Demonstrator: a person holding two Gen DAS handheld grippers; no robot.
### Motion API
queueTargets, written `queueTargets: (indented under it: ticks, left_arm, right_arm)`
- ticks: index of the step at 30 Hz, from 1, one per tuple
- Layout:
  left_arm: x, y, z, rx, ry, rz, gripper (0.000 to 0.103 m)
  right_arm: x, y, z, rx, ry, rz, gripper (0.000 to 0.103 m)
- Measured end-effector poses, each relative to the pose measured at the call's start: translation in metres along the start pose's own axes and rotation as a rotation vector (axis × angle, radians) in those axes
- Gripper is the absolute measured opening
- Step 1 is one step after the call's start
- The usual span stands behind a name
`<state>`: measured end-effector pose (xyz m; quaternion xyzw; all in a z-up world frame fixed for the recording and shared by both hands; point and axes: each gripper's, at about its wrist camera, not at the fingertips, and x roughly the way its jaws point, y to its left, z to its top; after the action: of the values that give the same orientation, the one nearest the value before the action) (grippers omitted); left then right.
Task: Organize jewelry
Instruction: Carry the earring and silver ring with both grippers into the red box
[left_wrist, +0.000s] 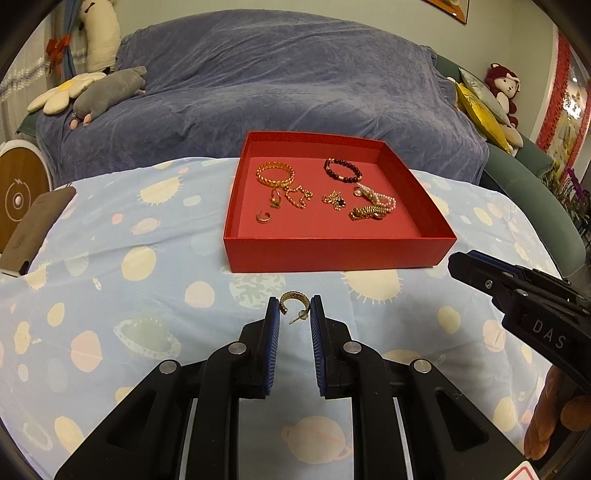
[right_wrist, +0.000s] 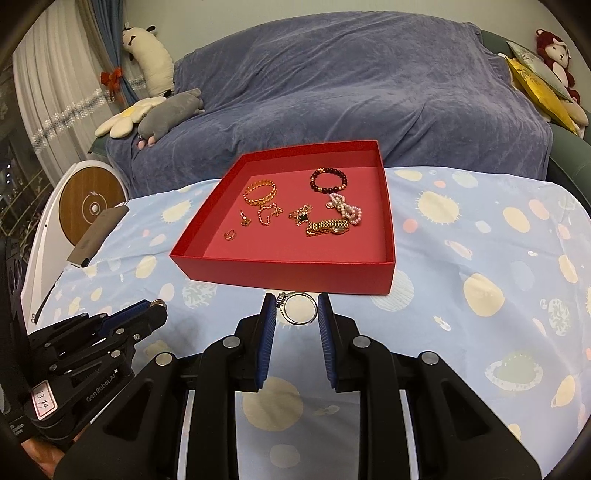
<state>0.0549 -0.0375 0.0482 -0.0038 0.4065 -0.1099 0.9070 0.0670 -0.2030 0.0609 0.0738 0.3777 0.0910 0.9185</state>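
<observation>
A red box (left_wrist: 332, 254) (right_wrist: 280, 271) sits on the blue patterned cloth and holds several pieces of jewelry: a gold bangle (left_wrist: 276, 174), a dark bead bracelet (left_wrist: 341, 170), a gold chain, small rings, a pearl strand and a gold watch (right_wrist: 327, 226). My left gripper (left_wrist: 294, 308) is shut on a gold hoop earring (left_wrist: 290, 300) in front of the box. My right gripper (right_wrist: 296, 308) is shut on a silver ring (right_wrist: 301, 308) just before the box's front wall. Each gripper shows in the other's view, the right (left_wrist: 517, 295), the left (right_wrist: 110, 332).
A blue-covered sofa (left_wrist: 277, 85) with plush toys (left_wrist: 107, 94) stands behind the table. A brown phone-like object (left_wrist: 37, 225) lies at the cloth's left edge. A round white and wood device (right_wrist: 90, 206) stands at the left.
</observation>
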Motion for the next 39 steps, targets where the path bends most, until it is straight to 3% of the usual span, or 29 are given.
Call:
queueTargets:
  ticks: [11, 23, 39]
  left_arm:
    - [-0.007, -0.001, 0.032, 0.014, -0.062, 0.029, 0.014]
    - [0.007, 0.013, 0.079, 0.02, -0.104, 0.078, 0.014]
    - [0.061, 0.009, 0.091, 0.045, -0.049, 0.098, 0.014]
  right_arm:
    - [-0.01, 0.004, 0.026, -0.008, -0.065, -0.001, 0.023]
    - [0.01, 0.0, 0.069, -0.026, -0.094, -0.019, 0.023]
    - [0.067, 0.0, 0.07, -0.016, -0.02, -0.033, 0.022]
